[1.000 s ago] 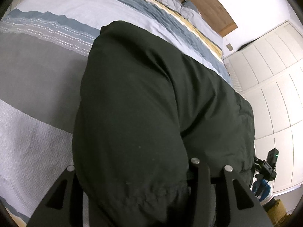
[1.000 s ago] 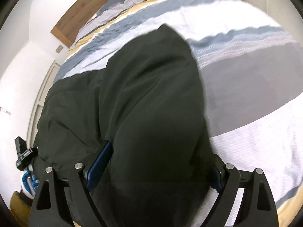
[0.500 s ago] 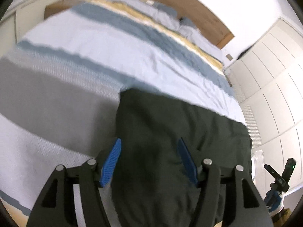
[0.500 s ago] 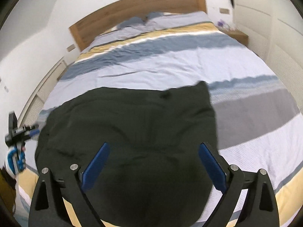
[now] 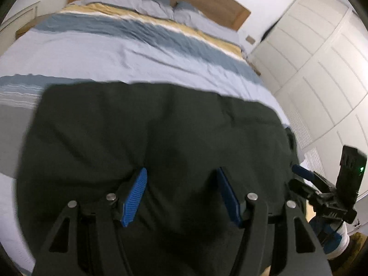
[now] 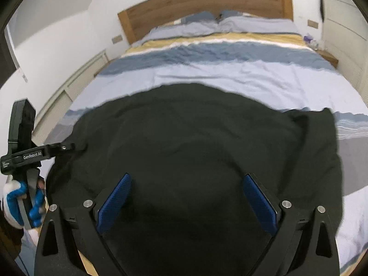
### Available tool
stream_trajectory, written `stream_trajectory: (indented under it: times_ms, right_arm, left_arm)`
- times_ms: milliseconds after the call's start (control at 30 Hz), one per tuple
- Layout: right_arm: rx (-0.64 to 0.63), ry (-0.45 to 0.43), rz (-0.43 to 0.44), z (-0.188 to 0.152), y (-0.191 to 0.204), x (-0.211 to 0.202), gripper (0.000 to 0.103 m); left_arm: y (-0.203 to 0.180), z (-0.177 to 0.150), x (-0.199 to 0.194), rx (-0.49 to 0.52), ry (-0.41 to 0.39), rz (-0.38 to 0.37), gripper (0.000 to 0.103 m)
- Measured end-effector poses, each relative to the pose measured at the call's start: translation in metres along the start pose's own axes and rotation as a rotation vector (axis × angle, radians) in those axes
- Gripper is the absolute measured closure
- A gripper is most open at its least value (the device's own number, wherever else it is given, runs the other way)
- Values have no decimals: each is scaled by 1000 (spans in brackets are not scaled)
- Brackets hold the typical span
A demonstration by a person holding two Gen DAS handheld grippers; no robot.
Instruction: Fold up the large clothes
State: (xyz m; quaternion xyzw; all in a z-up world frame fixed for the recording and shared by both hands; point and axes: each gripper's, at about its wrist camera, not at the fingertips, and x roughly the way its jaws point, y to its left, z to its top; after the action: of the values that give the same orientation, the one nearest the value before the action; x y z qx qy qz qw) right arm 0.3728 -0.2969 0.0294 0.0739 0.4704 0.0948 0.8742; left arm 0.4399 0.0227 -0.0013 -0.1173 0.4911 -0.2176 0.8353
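I see dark green garment point(image 6: 195, 138) lying spread flat on striped bed point(image 6: 230, 73), near foot end. My left gripper point(image 5: 181, 193) above it, jaws just been opening, partly apart, nothing between pads. My right gripper point(image 6: 186, 202) wide, empty, jaws just been opening, over same cloth. Wooden headboard point(image 6: 207, 4) far side

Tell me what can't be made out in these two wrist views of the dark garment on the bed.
- Dark garment: its near edge is cut off by the frame bottom and the left hand-held gripper in the left wrist view, so the garment type is unclear.
- Same in the right wrist view, behind the right hand-held gripper.
- Small purple item on the nightstand: too small and blurred to identify.
- Bed: its foot is hidden by the garment.
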Motion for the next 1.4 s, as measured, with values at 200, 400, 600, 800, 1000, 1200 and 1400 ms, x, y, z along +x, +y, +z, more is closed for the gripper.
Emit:
stream_trajectory:
  times_ms: [200,400,600,800,1000,1200,1400]
  right_arm:
    - [48,48,-13,14,-24,48,1]
    - [84,37,-21,44,-54,80,1]
    - [99,16,-4,53,-70,100,1]
    - [101,-44,19,45,-70,96,1]
    - [204,-76,17,33,-101,52,1]
    - [244,-120,-69,14,-131,10,1]
    - [121,-213,-79,-10,-99,-31,1]
  left_arm:
    - [-10,31,59,41,36,103,29]
    - [-6,63,100,32,56,143,24]
    - [1,74,124,23,52,154,20]
    - [3,64,115,25,13,159,20]
    - [19,49,72,-42,-10,226,20]
    - [32,23,16,-109,-139,308,20]
    - [1,-25,-26,-53,-292,357,19]
